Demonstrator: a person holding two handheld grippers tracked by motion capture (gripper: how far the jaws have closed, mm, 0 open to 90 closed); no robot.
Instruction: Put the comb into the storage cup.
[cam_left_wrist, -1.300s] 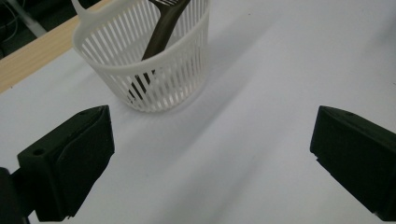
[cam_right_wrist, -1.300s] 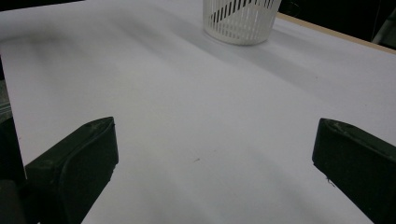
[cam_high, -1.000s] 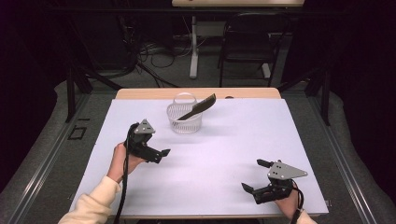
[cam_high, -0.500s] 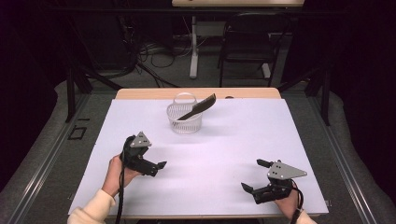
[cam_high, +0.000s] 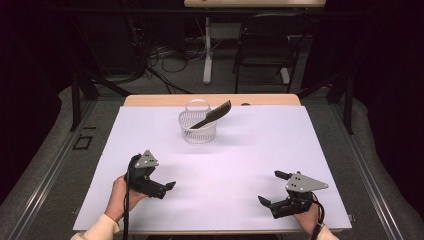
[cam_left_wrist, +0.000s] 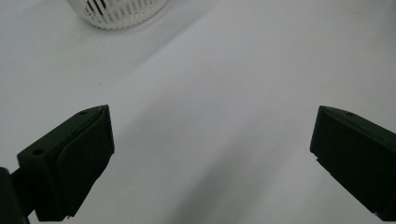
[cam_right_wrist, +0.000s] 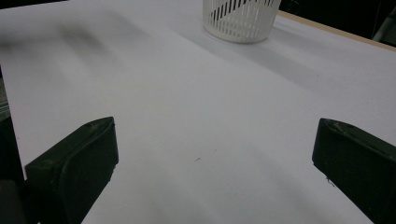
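White slatted plastic basket (cam_high: 198, 127), holding a dark flat comb-like tool (cam_high: 212, 116), stands at the far middle of the white tabletop (cam_high: 250, 160). Left gripper (cam_high: 167, 186) and right gripper (cam_high: 270, 189) rest near the front edge, jaws released and empty. Judged stage: approach not yet begun; next, a forward reach to the basket.

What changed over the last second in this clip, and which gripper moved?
The left gripper drew back from the middle of the table toward the person's near edge, jaws open and empty throughout. The right gripper stayed put near the front right, jaws open. The white slotted plastic basket and the dark flat tool leaning out of it did not move on the white table cover. Nothing was taken hold of or let go.
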